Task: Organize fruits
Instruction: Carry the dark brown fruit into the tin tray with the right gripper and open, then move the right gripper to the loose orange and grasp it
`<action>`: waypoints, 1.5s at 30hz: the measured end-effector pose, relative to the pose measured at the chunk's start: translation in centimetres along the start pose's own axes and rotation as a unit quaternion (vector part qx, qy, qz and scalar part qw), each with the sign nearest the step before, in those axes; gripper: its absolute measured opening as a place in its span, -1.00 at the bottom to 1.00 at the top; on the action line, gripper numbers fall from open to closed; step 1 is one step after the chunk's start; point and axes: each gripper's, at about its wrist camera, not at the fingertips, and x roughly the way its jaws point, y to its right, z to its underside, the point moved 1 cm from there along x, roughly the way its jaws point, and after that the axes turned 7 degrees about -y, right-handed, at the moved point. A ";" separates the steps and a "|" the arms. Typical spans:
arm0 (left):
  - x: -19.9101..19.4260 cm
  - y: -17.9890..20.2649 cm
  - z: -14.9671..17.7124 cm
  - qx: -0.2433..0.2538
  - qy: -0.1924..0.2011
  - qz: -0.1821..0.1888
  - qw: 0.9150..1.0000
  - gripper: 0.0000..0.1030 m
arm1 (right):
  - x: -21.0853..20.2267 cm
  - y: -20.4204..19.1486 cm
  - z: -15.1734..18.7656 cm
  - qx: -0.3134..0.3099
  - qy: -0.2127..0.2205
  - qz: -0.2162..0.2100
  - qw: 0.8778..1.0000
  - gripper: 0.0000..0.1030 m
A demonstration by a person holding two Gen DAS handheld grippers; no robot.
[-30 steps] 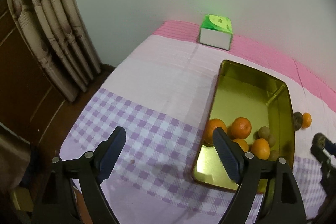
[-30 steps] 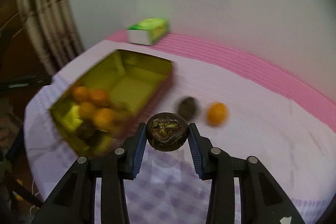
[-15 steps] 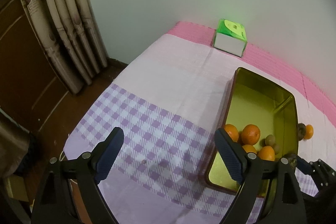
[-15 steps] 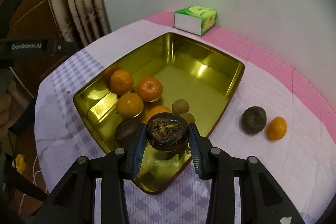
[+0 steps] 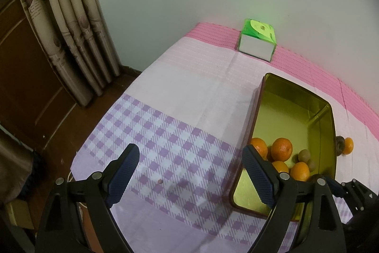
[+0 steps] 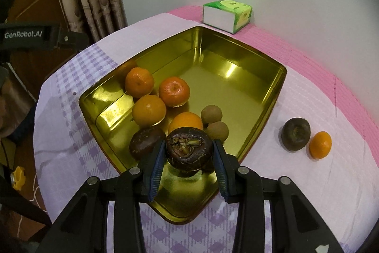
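My right gripper (image 6: pixel 188 146) is shut on a dark purple fruit (image 6: pixel 188 153) and holds it just above the near corner of a gold tin tray (image 6: pixel 236 77). Inside the tray lie several oranges (image 6: pixel 174 91), two small brown fruits (image 6: pixel 211 113) and another dark fruit (image 6: pixel 145 141). On the cloth to the tray's right, a dark fruit (image 6: pixel 295 133) and a small orange (image 6: pixel 319 144) sit side by side. My left gripper (image 5: pixel 189 155) stands open over the checked cloth, left of the tray (image 5: pixel 284 110), with nothing between its fingers.
A green and white box (image 6: pixel 227 16) stands at the back by the wall. Curtains (image 5: pixel 71 16) hang beyond the table's left edge, where the floor drops away. A small yellow object (image 6: pixel 17 178) lies on the floor.
My right gripper has carried the dark fruit leftward, from the cloth beside the tray to over the tray's near corner. The left jaws have widened slightly.
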 end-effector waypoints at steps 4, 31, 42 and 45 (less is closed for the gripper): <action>0.0 0.1 0.0 0.000 -0.001 0.000 1.000 0.72 | 0.3 -0.3 0.0 -0.005 -0.004 0.003 1.000 -0.29; 0.4 1.2 0.4 0.031 -0.009 -0.002 0.999 0.73 | -1.4 0.7 0.0 0.018 0.023 0.004 1.000 -0.07; 0.5 1.9 0.4 0.047 -0.010 -0.005 0.999 0.73 | -3.1 3.8 0.4 0.055 0.045 0.028 0.997 -0.04; 0.6 2.0 0.4 0.050 -0.012 -0.005 0.999 0.73 | -3.2 5.3 0.9 0.070 0.044 0.039 0.996 -0.03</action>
